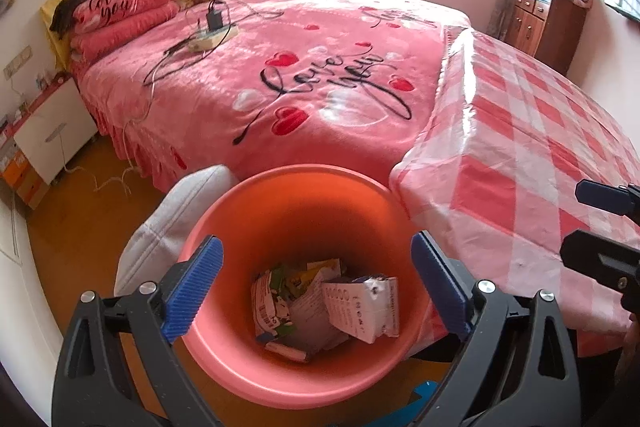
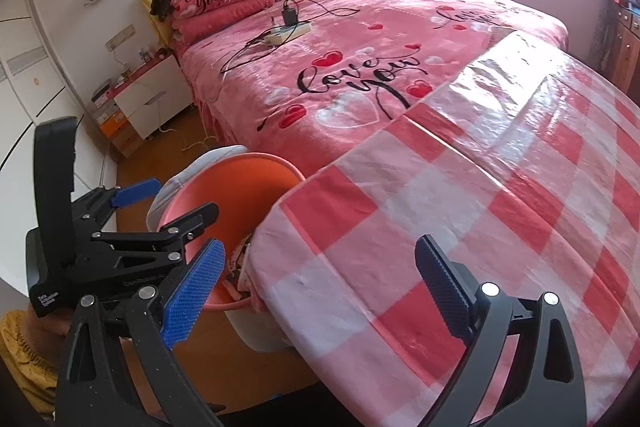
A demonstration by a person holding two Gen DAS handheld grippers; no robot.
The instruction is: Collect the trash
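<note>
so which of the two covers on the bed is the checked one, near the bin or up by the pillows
The checked cover, pink and white squares, lies at the bin end. The other, the pink "love you" blanket, runs up to the pillows.

Right claw (image 2: 316, 289) agape above checked tablecloth (image 2: 500, 211), orange bin (image 2: 240, 179) left

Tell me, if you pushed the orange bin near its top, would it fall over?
Probably it could tip. The orange bin looks tall, and it seems narrower at the bottom than at its rim. Only a few crumpled wrappers lie inside, so it is likely light. The checked tablecloth hangs right beside it and might stop it on that side.
</note>
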